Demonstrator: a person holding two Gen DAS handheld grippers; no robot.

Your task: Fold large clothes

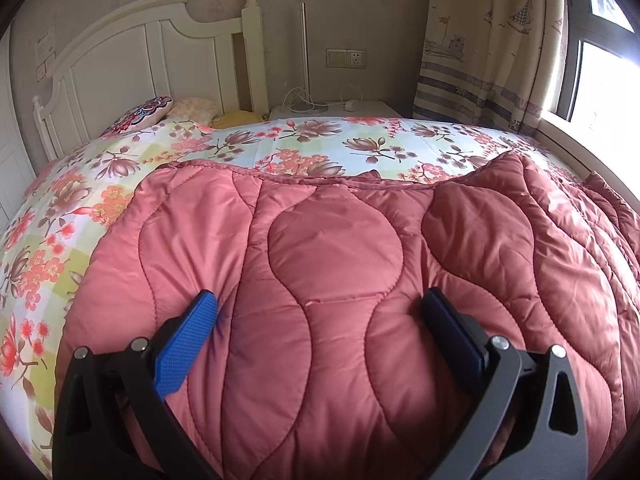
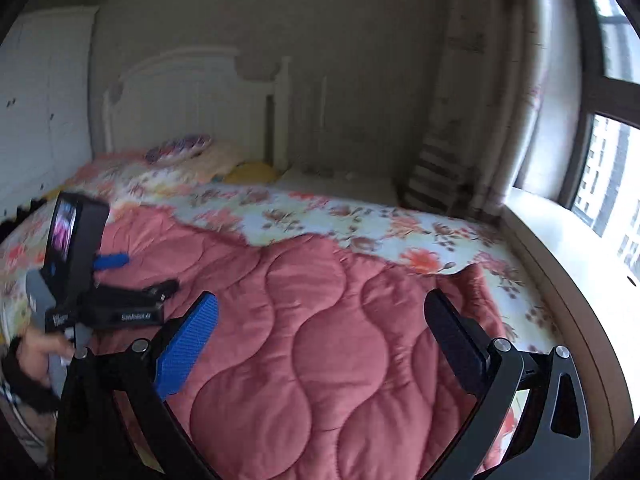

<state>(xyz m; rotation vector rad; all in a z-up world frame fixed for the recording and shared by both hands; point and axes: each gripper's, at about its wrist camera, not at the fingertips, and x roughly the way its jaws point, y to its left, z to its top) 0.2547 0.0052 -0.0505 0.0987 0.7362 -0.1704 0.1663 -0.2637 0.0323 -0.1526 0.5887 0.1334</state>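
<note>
Left wrist view: pink quilt (image 1: pixel 340 280) spread on the bed (image 1: pixel 60 248), covering the half away from the headboard (image 1: pixel 132 64); flowered sheet bare between quilt and headboard. Far quilt edge doubled back toward the window (image 1: pixel 600 60) side, so possibly one fold begun; judged early in the task, most folding left. Left gripper (image 1: pixel 320 320) wide open, holding nothing, fingers (image 1: pixel 188 344) low over the quilt, apparently pressing or just touching it. Pillows (image 1: pixel 148 112) below the headboard, lamp and cable on the nightstand beside it.

Right wrist view: blurred, so detail is poor. Right gripper (image 2: pixel 322 320) also wide open and empty, above the quilt (image 2: pixel 320 340), contact not determinable. Shown here only: the left gripper (image 2: pixel 132 276) from outside, with the hand (image 2: pixel 36 356) on its handle, over the quilt's side away from the window (image 2: pixel 608 168); also the quilt's window-side corner against the sheet, and the window ledge. Shown only in the other view: crisp quilting, wall socket, curtain pattern.
</note>
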